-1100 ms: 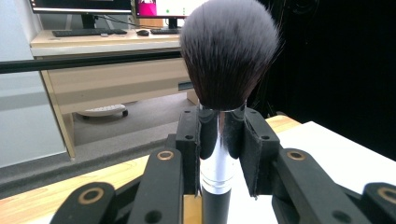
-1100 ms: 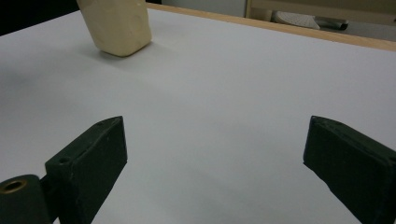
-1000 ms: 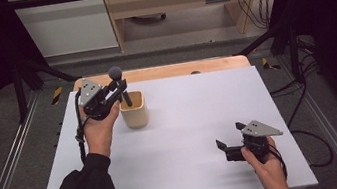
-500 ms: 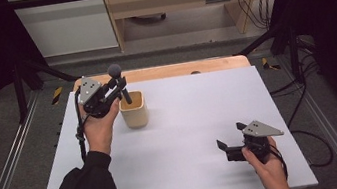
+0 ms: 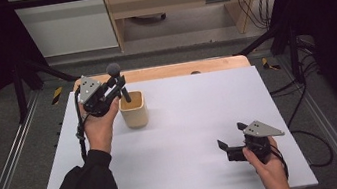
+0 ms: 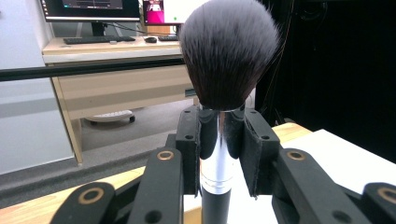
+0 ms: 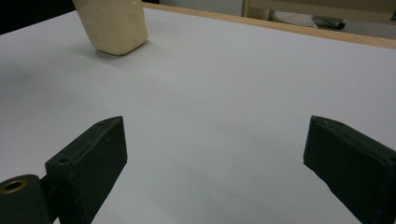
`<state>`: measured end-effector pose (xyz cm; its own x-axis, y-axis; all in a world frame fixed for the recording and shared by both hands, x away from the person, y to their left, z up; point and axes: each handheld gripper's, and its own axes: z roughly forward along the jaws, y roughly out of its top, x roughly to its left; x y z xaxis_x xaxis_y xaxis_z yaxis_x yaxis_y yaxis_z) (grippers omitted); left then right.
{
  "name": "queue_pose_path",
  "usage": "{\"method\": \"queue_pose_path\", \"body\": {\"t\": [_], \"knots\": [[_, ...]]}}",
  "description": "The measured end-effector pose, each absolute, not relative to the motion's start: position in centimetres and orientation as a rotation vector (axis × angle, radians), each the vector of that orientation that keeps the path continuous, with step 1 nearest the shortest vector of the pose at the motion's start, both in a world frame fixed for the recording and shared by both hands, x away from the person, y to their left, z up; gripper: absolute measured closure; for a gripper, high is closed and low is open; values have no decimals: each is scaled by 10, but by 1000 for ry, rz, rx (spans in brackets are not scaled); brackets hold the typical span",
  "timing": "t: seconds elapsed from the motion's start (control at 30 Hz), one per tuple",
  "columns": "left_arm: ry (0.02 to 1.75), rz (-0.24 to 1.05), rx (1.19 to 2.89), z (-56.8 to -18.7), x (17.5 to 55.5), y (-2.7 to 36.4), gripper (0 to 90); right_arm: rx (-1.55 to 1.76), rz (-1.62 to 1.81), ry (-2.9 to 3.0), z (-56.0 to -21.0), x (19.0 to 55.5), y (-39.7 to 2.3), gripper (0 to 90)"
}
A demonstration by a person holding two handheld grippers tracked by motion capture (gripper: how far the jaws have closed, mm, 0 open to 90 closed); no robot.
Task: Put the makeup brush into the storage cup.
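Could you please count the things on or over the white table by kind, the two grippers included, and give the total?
Makeup brush, held in the left gripper: 1
Cream cup: 1
Grippers, left and right gripper: 2
Total: 4

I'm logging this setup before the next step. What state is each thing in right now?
Left gripper: shut on the makeup brush, held above the cup.
Makeup brush: upright, bristles up, handle end at the cup's mouth.
Cup: upright on the table, open at the top; contents not visible.
Right gripper: open, nothing between its jaws, low over the table.
Table: white top, bearing the cup.
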<state>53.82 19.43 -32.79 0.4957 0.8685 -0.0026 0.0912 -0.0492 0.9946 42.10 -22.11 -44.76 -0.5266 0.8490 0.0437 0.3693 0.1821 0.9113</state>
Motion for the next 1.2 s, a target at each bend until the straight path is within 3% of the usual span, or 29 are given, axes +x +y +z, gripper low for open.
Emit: {"method": "queue_pose_path", "body": {"t": [1.2], "knots": [[870,849,1465,-332,544,195,710,1120,1334,1960,-450,421,-219,65]]}}
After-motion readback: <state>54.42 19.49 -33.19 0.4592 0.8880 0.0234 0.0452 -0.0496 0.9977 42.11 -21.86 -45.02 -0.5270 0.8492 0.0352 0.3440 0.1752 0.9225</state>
